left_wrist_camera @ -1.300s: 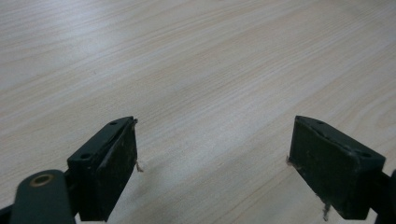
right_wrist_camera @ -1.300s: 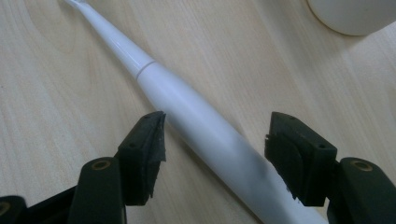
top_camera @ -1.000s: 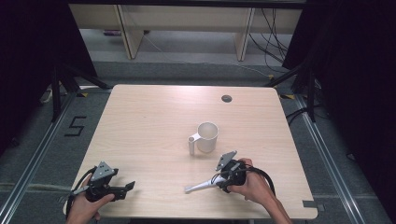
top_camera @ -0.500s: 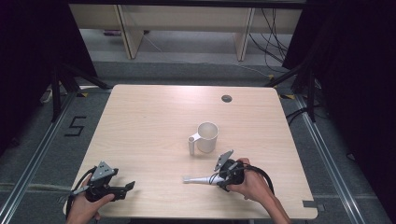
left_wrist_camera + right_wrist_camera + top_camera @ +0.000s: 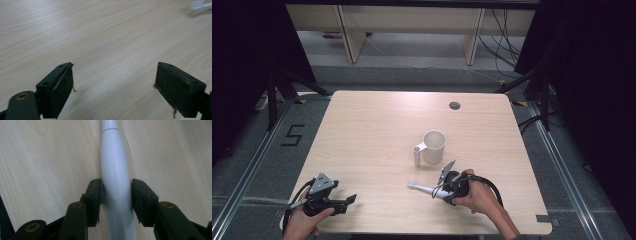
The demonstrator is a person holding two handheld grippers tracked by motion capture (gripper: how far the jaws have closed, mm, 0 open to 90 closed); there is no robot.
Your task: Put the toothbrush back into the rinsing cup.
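A white toothbrush-like stick [image 5: 422, 188] lies low over the wooden table [image 5: 362, 130] near the front, its tip pointing left. My right gripper [image 5: 443, 192] is shut on its thick handle [image 5: 115, 165], one jaw pressing each side. A white mug [image 5: 434, 146] stands upright just behind it, handle to the left. My left gripper [image 5: 352, 200] rests at the front left of the table, open, with bare wood between its jaws [image 5: 113, 90]. The stick's tip [image 5: 200, 5] shows at the top right of the left gripper view.
A dark round grommet [image 5: 454, 105] sits near the table's far edge. Black stands and cables [image 5: 537, 85] flank the table, and shelving [image 5: 412, 25] stands beyond it. Bare wood spreads across the left and far parts of the table.
The stick's tip has swung away from the front edge towards the mug, while the right hand stayed almost in place. The left gripper has not moved.
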